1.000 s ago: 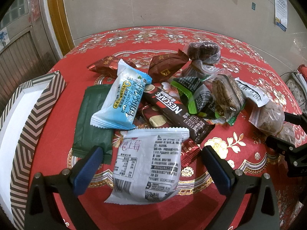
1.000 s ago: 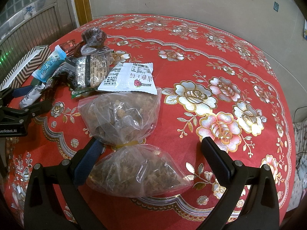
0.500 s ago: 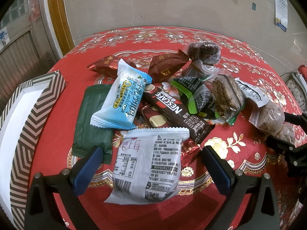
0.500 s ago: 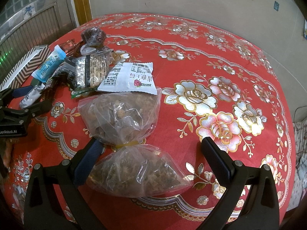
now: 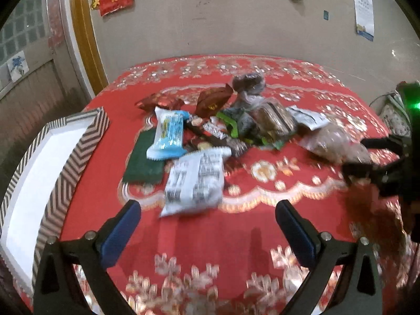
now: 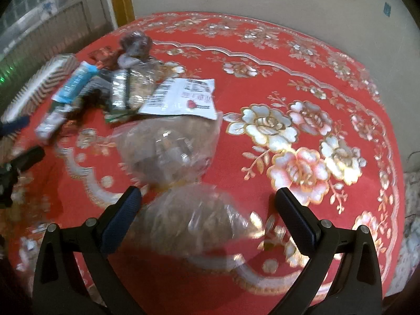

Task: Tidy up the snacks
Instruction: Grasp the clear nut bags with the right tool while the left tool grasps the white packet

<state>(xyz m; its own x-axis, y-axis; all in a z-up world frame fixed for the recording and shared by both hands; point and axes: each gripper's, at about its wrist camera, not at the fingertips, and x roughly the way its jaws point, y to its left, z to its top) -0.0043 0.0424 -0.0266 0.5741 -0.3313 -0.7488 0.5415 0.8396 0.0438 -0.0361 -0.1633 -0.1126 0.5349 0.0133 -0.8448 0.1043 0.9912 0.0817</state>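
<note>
Both claws gaped wide, empty: the right claw straddled the near lobe of the clear bag, whose long axis ran near-to-far.

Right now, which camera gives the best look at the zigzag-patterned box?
The left wrist view. There the box fills the left edge, showing its zigzag rim and white inside, beside the snack pile. In the right wrist view the box is only a small blurred strip far left, behind the blue packet.
</note>
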